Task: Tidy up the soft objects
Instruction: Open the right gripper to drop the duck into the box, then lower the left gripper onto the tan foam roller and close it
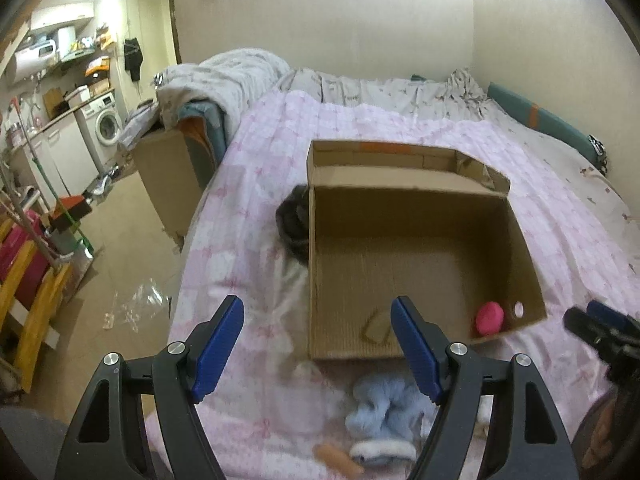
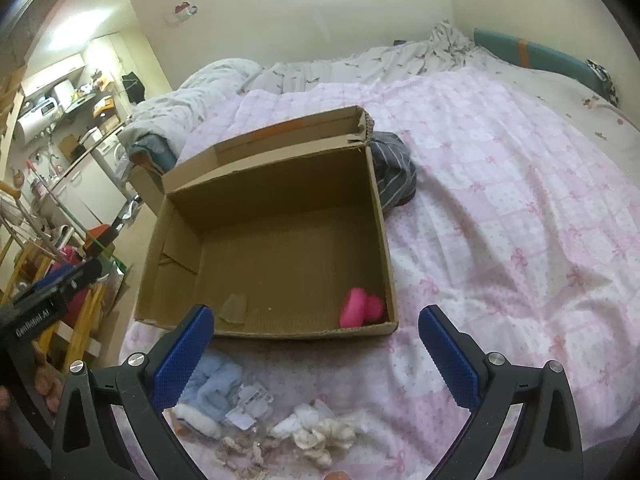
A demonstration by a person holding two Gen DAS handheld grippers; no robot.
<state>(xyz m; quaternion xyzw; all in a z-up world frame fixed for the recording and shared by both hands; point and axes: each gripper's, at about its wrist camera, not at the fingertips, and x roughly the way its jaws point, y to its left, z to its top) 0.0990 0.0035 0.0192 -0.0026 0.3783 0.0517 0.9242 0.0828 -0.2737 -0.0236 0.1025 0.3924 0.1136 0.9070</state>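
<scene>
Holding both tools over the bed (image 2: 520,184), I look down at the cardboard box (image 2: 280,184) resting on the pink patterned quilt. My left hand-held gripper (image 1: 318,350) has its blue pads apart with nothing between them, and my right hand-held gripper (image 2: 316,354) stands spread wider, also with nothing in it. Inside the box, in its near right corner, lies a pink soft toy (image 2: 360,306) — the only thing in there apart from a scrap of tape on the floor of it. Just in front of the box, on the quilt, sits a fluffy light-blue item (image 2: 214,384), touching a small white one beside it. To its right lie a clear packet with a label (image 2: 250,404) and a heap of white and cream soft pieces (image 2: 316,432); what they are I cannot quite tell, since the picture is blurred there. A dark striped cloth (image 2: 394,168) lies bunched against the box's far right side.
</scene>
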